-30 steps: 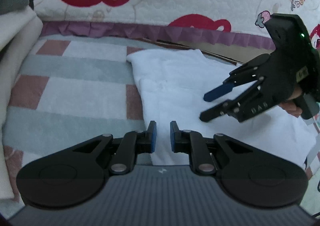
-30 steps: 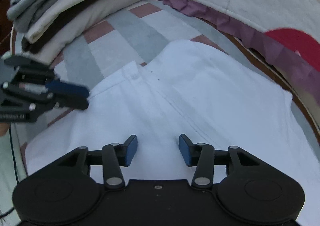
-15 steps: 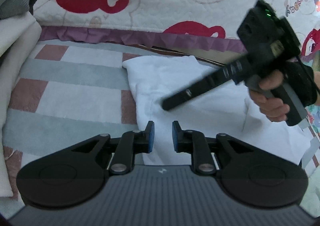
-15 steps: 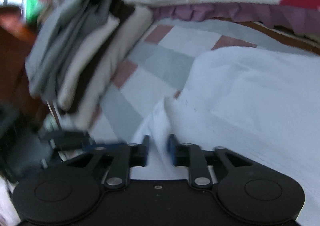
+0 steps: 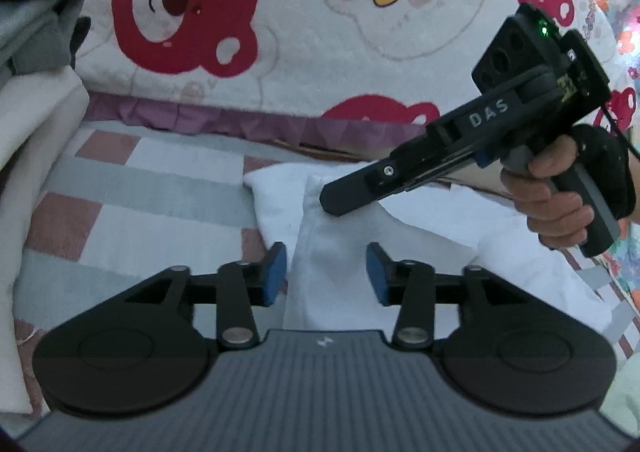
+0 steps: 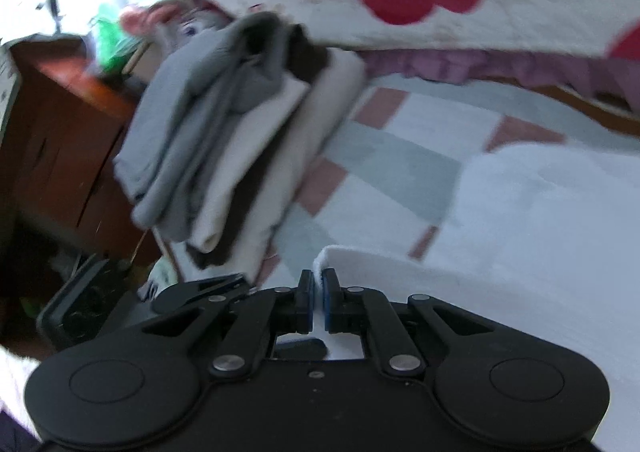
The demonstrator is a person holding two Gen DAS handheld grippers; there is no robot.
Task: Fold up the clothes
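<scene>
The right gripper has its jaws clenched on a raised edge of the white cotton garment. The left gripper is spread wide over the garment at lower centre on the checked bedsheet; folded clothes stack at upper left.

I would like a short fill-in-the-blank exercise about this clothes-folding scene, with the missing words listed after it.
1. The right tool is shut on an edge of the ____ garment.
2. The left tool has its jaws ____, with nothing held between them.
3. The stack of folded clothes rests on the checked bedsheet, to the ____ of the garment in the right wrist view.
4. The quilt behind the sheet shows red ____.

Missing words: white; open; left; bears
</scene>
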